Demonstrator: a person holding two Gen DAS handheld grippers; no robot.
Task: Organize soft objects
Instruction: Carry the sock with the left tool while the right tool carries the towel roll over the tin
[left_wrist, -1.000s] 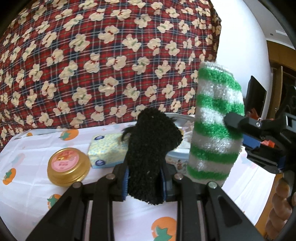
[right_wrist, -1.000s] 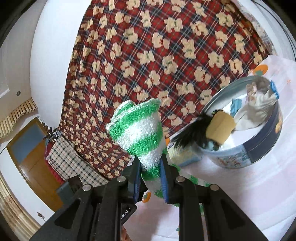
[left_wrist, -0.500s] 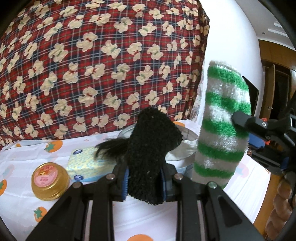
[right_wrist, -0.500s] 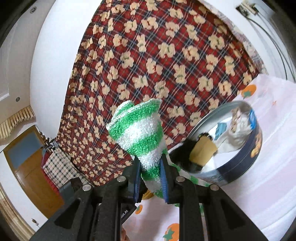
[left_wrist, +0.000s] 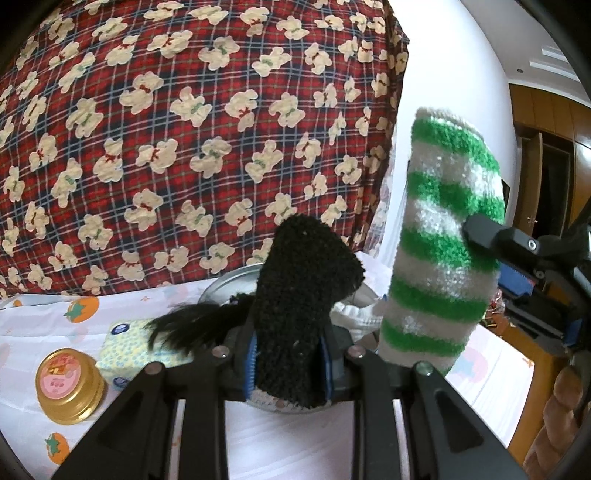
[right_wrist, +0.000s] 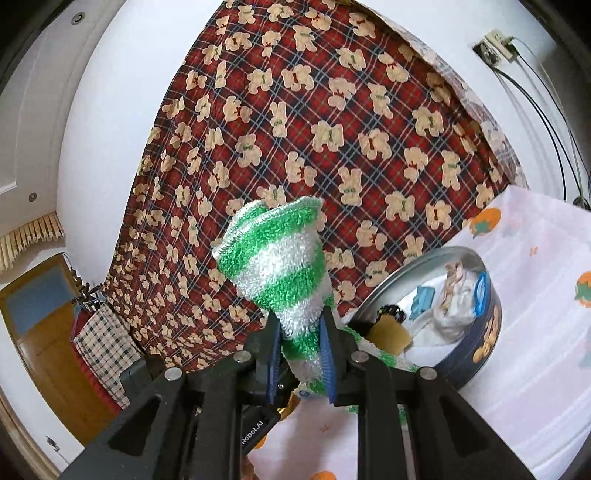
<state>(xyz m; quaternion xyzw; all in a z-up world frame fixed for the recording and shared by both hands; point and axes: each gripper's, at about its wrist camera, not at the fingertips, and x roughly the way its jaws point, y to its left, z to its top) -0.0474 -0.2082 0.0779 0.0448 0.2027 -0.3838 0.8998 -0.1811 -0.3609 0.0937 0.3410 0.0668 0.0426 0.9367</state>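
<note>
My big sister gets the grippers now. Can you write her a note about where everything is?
Left gripper: shut on the black sock.
Right gripper: shut on the striped sock.
Both socks are held up in the air, near the tin on the table.
Done: white cloth things already lie in the tin.
Left: probably put both socks away, maybe in the tin.

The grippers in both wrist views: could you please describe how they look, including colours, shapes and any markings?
Both are matte black plastic. The left gripper and right gripper each have angular, strut-like fingers with triangular cut-outs, silver screw heads and blue ribbed pads. The right one carries small white lettering ending in "Robot.AI" on its body. No cables or sleeves show; part of the person's hand shows at the left view's edge.
</note>
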